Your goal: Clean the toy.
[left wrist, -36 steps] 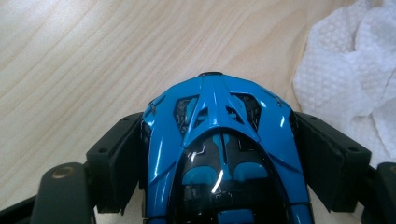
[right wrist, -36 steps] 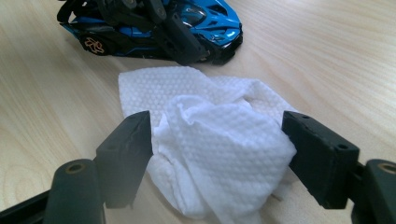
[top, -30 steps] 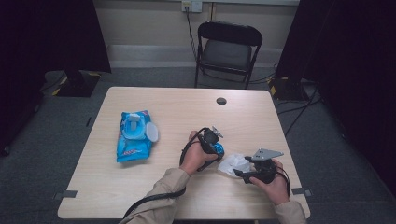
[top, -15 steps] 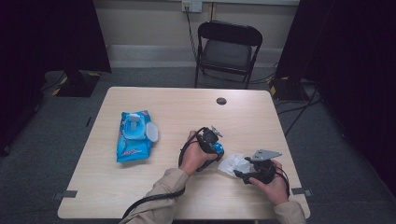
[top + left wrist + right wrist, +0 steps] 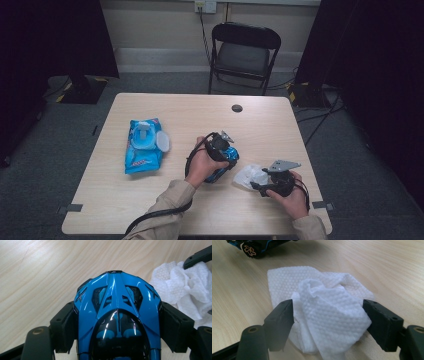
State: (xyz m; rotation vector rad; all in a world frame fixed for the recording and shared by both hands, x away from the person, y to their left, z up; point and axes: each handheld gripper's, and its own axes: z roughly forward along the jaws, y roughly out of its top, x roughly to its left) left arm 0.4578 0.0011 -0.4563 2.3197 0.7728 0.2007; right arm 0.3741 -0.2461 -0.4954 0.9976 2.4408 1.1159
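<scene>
A glossy blue and black toy car (image 5: 117, 315) sits nose-forward between the pads of my left gripper (image 5: 117, 322), which is shut on its sides. In the high view the car (image 5: 225, 162) and the left gripper (image 5: 224, 156) are just above the table's middle. A crumpled white wipe (image 5: 329, 307) lies on the table to the car's right, its raised fold pinched between the pads of my right gripper (image 5: 328, 315). From above, the wipe (image 5: 247, 176) shows just left of the right gripper (image 5: 256, 185).
A blue pack of wipes (image 5: 142, 150) with its round lid flipped open lies at the left of the wooden table (image 5: 280, 130). A small black disc (image 5: 237, 108) sits near the far edge. A black folding chair (image 5: 244, 55) stands beyond the table.
The left hand has lifted slightly with the toy car in its grip. The right hand and the wipe have kept still.
</scene>
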